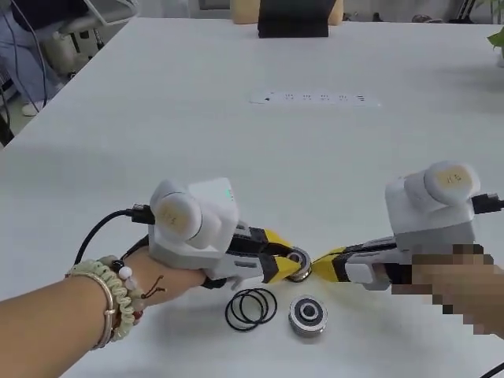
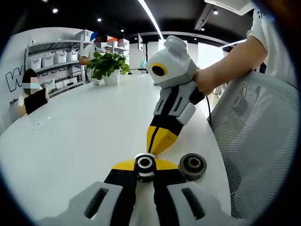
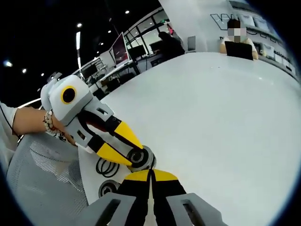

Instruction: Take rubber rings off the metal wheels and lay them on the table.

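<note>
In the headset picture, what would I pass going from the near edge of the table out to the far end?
Loose metal wheel → held wheel in the left gripper → white power strip → dark object at the far edge. Rubber rings lie level with the loose wheel, so left out.

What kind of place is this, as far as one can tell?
Probably an open office or lab: a long white table with a power strip, shelves of storage boxes along a wall, and desks with monitors.
</note>
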Tool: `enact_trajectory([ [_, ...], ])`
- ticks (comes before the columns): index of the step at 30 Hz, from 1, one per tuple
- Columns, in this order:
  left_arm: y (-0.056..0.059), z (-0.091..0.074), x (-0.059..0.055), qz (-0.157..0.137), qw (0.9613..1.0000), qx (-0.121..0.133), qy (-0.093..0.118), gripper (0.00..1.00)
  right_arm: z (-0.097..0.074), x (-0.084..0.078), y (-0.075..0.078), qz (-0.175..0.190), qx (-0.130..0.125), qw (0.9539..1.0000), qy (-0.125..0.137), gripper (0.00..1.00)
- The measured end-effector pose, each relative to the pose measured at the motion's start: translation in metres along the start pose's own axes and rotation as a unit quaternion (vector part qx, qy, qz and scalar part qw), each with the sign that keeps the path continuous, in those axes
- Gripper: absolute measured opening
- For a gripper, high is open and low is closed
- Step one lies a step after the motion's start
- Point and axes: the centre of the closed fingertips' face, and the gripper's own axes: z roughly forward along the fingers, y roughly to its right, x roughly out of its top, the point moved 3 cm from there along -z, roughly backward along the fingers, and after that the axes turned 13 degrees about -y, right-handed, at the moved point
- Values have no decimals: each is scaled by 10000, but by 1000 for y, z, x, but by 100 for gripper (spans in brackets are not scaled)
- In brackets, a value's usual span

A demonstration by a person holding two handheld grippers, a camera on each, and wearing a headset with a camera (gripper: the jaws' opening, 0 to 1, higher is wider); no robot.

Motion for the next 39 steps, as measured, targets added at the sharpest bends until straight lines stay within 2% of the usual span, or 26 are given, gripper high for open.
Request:
enact_trajectory([
  [3, 0, 0, 0, -5, 10000, -8, 0, 7, -2, 2, -1, 120, 58, 9999, 95, 0],
  [6, 0, 0, 0, -2, 10000, -13, 3, 7, -6, 5, -2, 315, 220, 9990, 247, 0],
  [23, 1, 0, 0, 42, 9999, 30, -115, 7, -7, 8, -11, 460, 266, 9984, 191, 0],
  [39, 1, 0, 0, 52, 9999, 35, -96, 7, -7, 14, -19, 395, 356, 9983, 221, 0],
])
